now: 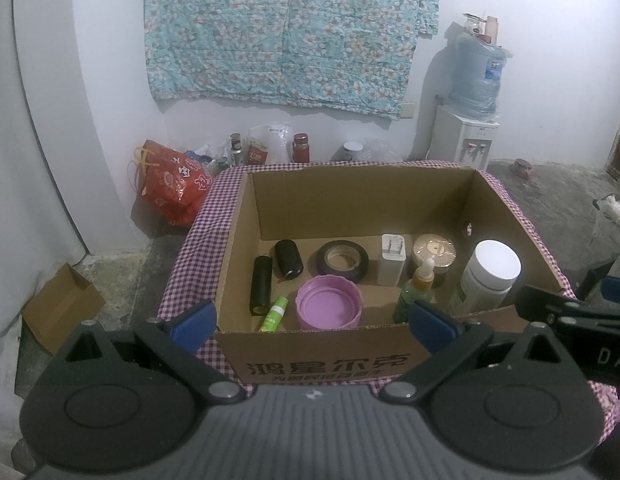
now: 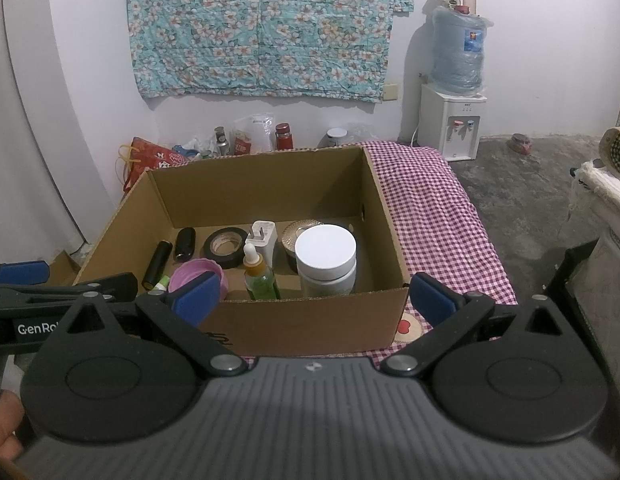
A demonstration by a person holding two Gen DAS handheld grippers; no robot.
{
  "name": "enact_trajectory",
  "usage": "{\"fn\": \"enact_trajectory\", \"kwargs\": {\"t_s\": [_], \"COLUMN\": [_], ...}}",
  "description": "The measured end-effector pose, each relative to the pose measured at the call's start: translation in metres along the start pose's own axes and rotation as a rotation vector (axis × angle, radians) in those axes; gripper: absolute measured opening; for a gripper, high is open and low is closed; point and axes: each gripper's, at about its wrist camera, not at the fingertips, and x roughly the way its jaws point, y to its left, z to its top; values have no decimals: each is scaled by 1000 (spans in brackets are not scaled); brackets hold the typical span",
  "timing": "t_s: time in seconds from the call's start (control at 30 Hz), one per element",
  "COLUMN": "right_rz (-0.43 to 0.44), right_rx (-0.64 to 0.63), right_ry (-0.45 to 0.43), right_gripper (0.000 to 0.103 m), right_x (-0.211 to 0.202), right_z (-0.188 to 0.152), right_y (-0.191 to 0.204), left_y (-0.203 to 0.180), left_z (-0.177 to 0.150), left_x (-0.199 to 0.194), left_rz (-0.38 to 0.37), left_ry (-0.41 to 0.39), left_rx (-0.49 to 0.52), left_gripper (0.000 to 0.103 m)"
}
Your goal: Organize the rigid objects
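Left wrist: corrugated cardboard box (image 1: 238, 240), round ribbed purple lid (image 1: 328, 302)

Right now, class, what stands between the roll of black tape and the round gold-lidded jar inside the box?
A white charger plug stands upright between the black tape and the gold-lidded jar; the left wrist view shows it best.
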Motion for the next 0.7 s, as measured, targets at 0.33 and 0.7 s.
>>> {"fn": "enact_trajectory", "kwargs": {"t_s": [0.33, 0.7], "right_rz": [-1, 0], "right_rx": [1, 7], "right_ry": [0, 6], "right_gripper": [102, 102], "right_x": [0, -3], "right_z": [0, 1], "right_y": [0, 2], "left_y": [2, -2], "left_z": [-1, -2], "left_x": [0, 0], "left_rz": [-2, -7], "left_ry": [0, 5], "left_rx": [-1, -6], "left_gripper": [103, 103]}}
